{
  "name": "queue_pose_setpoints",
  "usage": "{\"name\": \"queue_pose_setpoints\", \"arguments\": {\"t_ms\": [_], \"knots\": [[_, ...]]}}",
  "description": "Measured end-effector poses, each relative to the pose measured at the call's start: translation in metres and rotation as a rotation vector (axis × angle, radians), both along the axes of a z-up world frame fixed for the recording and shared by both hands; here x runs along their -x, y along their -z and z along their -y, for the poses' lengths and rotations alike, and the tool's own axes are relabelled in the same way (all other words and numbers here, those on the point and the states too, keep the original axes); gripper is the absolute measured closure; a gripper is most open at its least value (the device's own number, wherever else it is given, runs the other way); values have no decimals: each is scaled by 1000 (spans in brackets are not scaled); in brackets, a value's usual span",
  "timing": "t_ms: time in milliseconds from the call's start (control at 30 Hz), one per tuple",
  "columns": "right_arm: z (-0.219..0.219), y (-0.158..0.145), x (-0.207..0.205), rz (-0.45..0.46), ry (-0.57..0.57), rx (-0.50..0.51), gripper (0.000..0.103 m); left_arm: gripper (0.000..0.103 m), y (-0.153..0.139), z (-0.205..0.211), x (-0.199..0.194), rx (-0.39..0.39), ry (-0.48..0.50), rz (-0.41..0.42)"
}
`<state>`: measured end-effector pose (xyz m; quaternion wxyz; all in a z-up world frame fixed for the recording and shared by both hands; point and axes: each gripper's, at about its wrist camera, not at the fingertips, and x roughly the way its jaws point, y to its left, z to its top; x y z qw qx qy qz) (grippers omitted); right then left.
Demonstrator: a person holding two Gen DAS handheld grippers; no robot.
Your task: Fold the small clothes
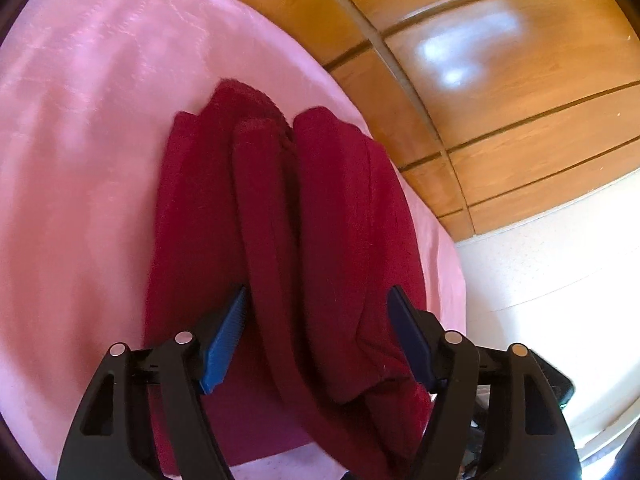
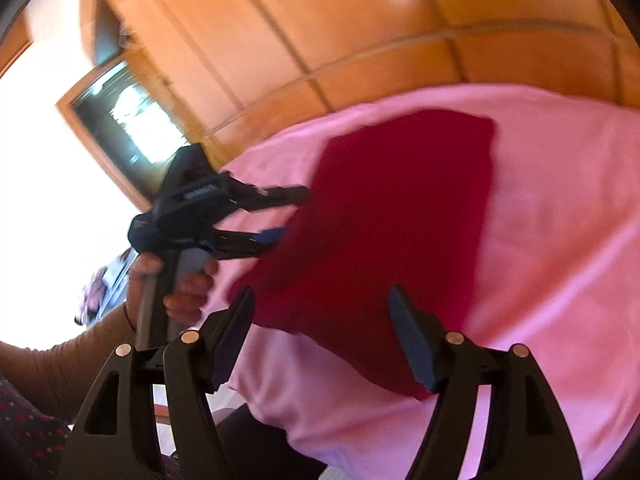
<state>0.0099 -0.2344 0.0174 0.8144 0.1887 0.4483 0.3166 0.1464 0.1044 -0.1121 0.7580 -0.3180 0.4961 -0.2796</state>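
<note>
A dark red knitted garment (image 1: 280, 216) lies folded lengthwise on a pink sheet (image 1: 80, 160). In the left wrist view, my left gripper (image 1: 318, 296) is open, its blue fingers on either side of the garment's near end, with the cloth bunched between them. The garment also shows in the right wrist view (image 2: 392, 220) as a flat folded shape. My right gripper (image 2: 320, 296) is open and empty just above the garment's near edge. The left gripper also appears in the right wrist view (image 2: 288, 212), open at the garment's left edge, held by a hand (image 2: 184, 280).
A wooden panelled wall (image 1: 480, 80) runs behind the pink sheet. A pale floor (image 1: 560, 280) lies to the right past the sheet's edge. A wooden-framed window (image 2: 120, 120) and a bright wall are at the left in the right wrist view.
</note>
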Motion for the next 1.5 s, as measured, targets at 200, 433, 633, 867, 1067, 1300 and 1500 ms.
{"name": "queue_pose_setpoints", "arguments": {"t_ms": [200, 433, 633, 867, 1067, 1300, 1500], "knots": [[0, 2, 11, 28, -5, 62, 34, 51, -12, 25, -15, -92, 70, 11], [-27, -15, 18, 64, -69, 57, 33, 82, -68, 19, -3, -247, 65, 207], [-72, 12, 15, 11, -152, 113, 32, 82, -46, 1, -5, -459, 34, 177], [-68, 3, 3, -12, -227, 90, 38, 80, -14, -12, -6, -473, -11, 136], [-17, -49, -34, 97, -45, 43, 39, 79, -30, 10, 11, -619, -2, 262], [-25, -28, -92, 66, 55, 183, 44, 79, -30, 11, 25, -662, -18, 307], [-60, 22, -118, 10, 33, 350, 43, 79, -26, 14, 27, -682, -26, 314]]}}
